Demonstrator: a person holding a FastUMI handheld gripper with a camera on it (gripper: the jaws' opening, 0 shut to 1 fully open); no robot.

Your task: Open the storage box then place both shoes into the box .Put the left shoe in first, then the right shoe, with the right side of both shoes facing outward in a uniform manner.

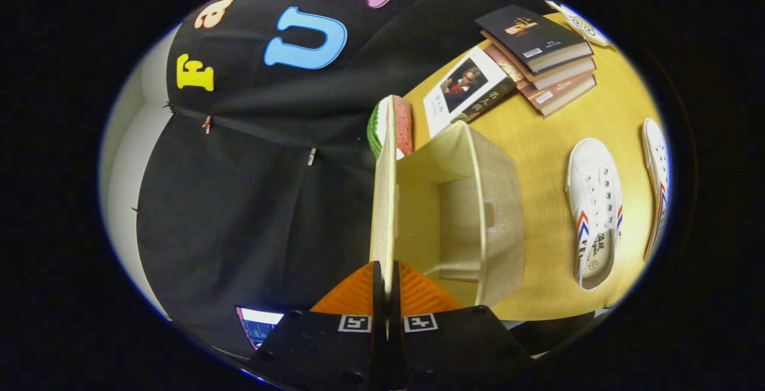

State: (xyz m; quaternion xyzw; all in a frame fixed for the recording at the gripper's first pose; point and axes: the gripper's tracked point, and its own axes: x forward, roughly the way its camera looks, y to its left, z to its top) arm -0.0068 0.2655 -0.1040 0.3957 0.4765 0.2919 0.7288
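Note:
My gripper point(387, 283) is shut on the beige lid point(384, 199) of the storage box point(505, 217), pinching its edge between both fingers. The lid stands raised edge-on, running straight ahead from the fingers. To its right the box is open and I see nothing in its interior. Two white canvas shoes with red and blue stripes lie on the wooden table point(556, 158) beyond the box: one shoe point(593, 208) close to it, the other shoe point(657, 182) farther off and partly cut off by the fisheye rim.
A stack of books point(544, 56) and a magazine point(466, 89) lie on the far part of the table. A watermelon-slice toy point(399, 125) sits behind the raised lid. A screen point(258, 324) glows low beside the gripper body.

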